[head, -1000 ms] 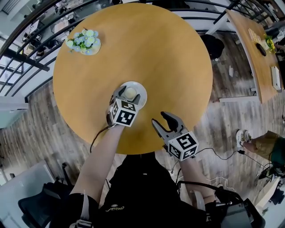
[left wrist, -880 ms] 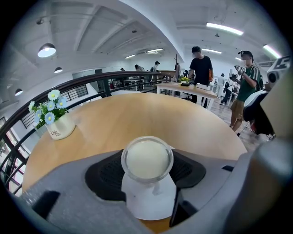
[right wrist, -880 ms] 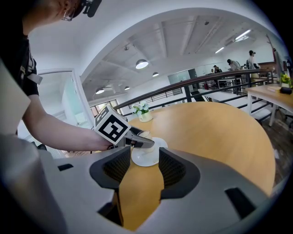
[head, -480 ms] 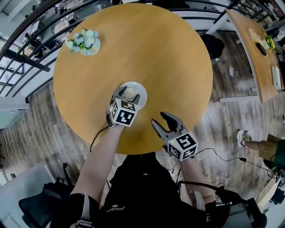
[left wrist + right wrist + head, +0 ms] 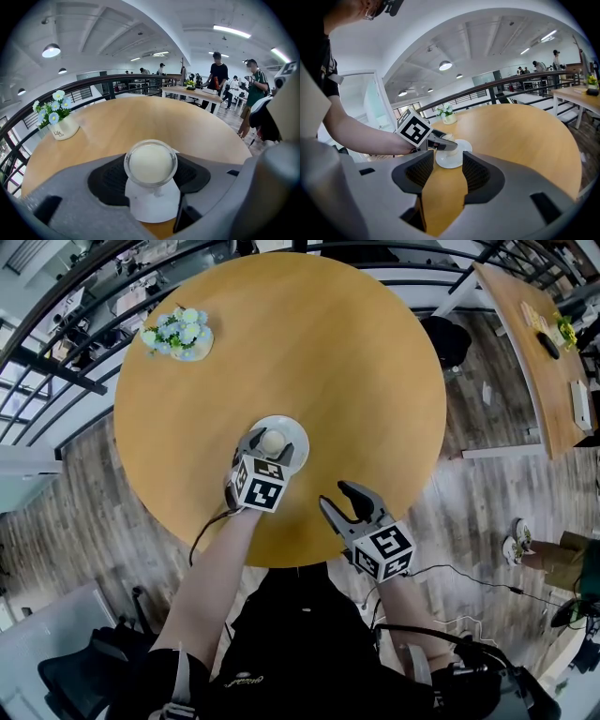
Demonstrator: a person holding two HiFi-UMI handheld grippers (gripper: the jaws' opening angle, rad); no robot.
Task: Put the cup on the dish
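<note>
Table point(image 5: 356, 352): round, wooden. It carries everything; a pot of flowers point(image 5: 178, 332) stands far off at the back left.
Right gripper point(image 5: 334, 495): mine, idle over the near edge of the table. The jaws are apart with only bare wood between them. It is aimed toward the dish but well apart from it.
Left gripper point(image 5: 273, 440): mine, angled down over the dish. The jaws have just been closing a little and now stand wide, with the cup between them. In the left gripper view, the pads look to be pressing its sides, so I read this as a light grip.
Dish point(image 5: 298, 439): white saucer, flat on the table and nearer my edge than the middle.
Cup point(image 5: 151, 164): small, clear, full of something pale. It is upright with its foot on the dish, about central.
Relation that counts: the cup sits dead ahead between my left fingers, with its long axis straight up. The left hand is on it and the right is the farther one.
Judgement: placement looks done. What remains is spreading the left fingers evenly and backing off along their own line, so neither pad drags the cup sideways.
</note>
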